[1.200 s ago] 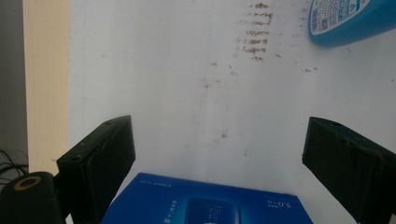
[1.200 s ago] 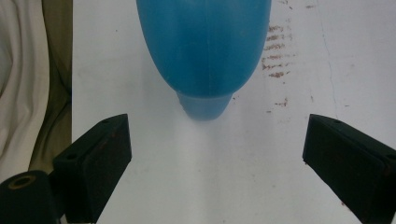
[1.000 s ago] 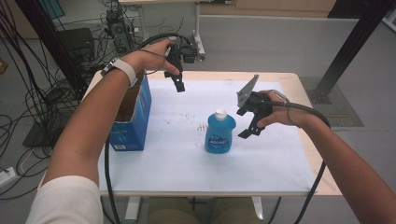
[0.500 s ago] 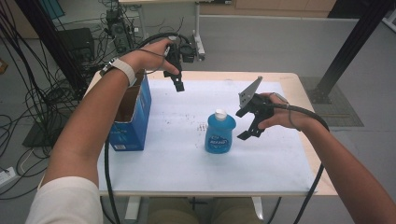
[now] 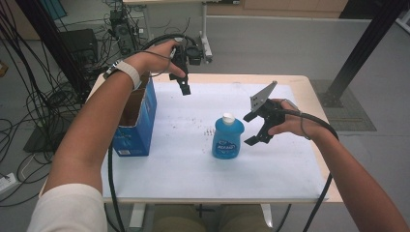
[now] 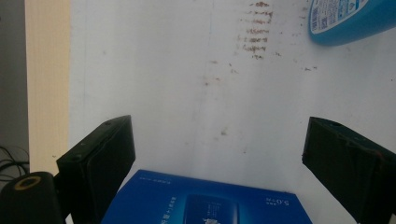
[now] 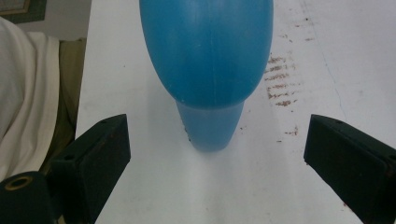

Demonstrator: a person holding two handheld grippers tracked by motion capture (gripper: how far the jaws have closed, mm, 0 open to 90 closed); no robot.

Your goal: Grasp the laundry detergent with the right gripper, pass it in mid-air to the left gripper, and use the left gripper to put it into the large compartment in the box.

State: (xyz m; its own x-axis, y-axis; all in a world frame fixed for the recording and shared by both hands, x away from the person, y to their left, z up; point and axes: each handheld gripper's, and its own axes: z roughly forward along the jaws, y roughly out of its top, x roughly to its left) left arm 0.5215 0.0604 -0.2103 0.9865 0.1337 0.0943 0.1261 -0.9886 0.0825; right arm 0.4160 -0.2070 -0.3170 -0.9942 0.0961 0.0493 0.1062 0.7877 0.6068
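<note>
Taking the bottle as my landmark: far to its left stands the blue box at the table's left edge, its top open. My left gripper hangs above the table behind and left of the bottle, just beside the box's far end, jaws wide apart and holding nothing. In the left gripper view the box's edge lies directly under these jaws, so if I lower this hand carelessly I think a jaw can catch the cardboard wall and push the box toward the edge. The bottle stands upright near the middle of the white sheet. Just to its right is my right gripper, jaws spread and empty, not touching it. The risk here, I judge, is that one jaw reaches the smooth rounded body first and tips or slides the bottle leftward; a grip too high may also slip.
</note>
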